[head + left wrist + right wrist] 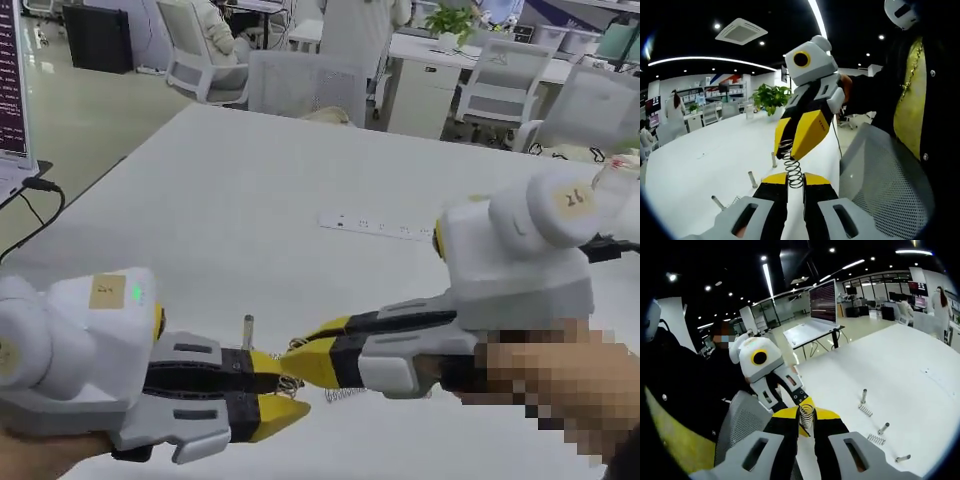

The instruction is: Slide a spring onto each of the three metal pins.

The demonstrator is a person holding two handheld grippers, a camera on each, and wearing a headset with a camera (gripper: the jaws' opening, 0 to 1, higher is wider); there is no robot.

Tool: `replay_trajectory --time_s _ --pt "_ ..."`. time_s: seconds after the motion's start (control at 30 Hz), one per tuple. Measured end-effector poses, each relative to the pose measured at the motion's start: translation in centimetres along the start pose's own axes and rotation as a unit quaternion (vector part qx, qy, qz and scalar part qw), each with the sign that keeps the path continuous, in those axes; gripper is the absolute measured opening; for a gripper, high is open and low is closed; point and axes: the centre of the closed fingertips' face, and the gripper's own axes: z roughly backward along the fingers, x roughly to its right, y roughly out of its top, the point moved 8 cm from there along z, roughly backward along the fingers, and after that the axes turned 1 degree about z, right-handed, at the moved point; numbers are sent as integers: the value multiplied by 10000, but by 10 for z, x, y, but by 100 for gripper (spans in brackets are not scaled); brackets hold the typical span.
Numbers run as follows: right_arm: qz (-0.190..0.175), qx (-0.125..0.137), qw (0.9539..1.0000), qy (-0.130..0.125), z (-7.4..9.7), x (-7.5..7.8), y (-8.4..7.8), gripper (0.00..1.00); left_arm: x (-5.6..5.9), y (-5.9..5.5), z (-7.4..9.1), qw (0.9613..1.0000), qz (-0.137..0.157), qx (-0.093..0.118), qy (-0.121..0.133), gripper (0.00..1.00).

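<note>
1. The table (300, 190) stretches away from the person. A power strip (378, 226) lies on its far part, and chairs (300, 80) stand behind its far edge.
2. A laptop (10, 90) sits off to the left, apart from the table.
3. The left gripper (298, 385) comes in from the lower left and the right gripper (295, 355) from the right. Their tips meet over the table's near part.
4. A spring (792, 165) spans between them, one end pinched in each gripper's jaws.
5. On the table, beside the grippers, is a row of pins: far pin (864, 396), middle pin (883, 428), near pin (902, 458).
6. A loose spring (865, 410) lies just beside the far pin, and a second loose spring (876, 439) just beside the middle pin.
</note>
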Motion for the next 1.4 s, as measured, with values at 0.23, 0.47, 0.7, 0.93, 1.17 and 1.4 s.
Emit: replay_trajectory --time_s 0.23,0.47,0.7,0.93,1.17,1.4 --pt "198 -810 9960 316 -1 -6 -13 8 12 -8 -9 9976 -233 -485 -434 3" --pt "495 -1519 9856 555 -7 -11 -21 9 23 -15 -18 9928 -287 -860 -784 3" --pt "839 -2203 9689 752 -12 -16 -28 8 31 -20 -22 9865 -366 -1201 -1055 2" --pt "1041 -2616 9558 852 -20 -20 -35 9 37 -23 -26 9800 -375 -1496 -1260 2" --pt "1074 -2770 9508 879 -21 -20 -38 8 38 -23 -27 9779 -347 -1571 -1334 2" --pt "1028 -2739 9530 794 -17 -16 -36 8 36 -24 -28 9828 -308 -1329 -1242 2"
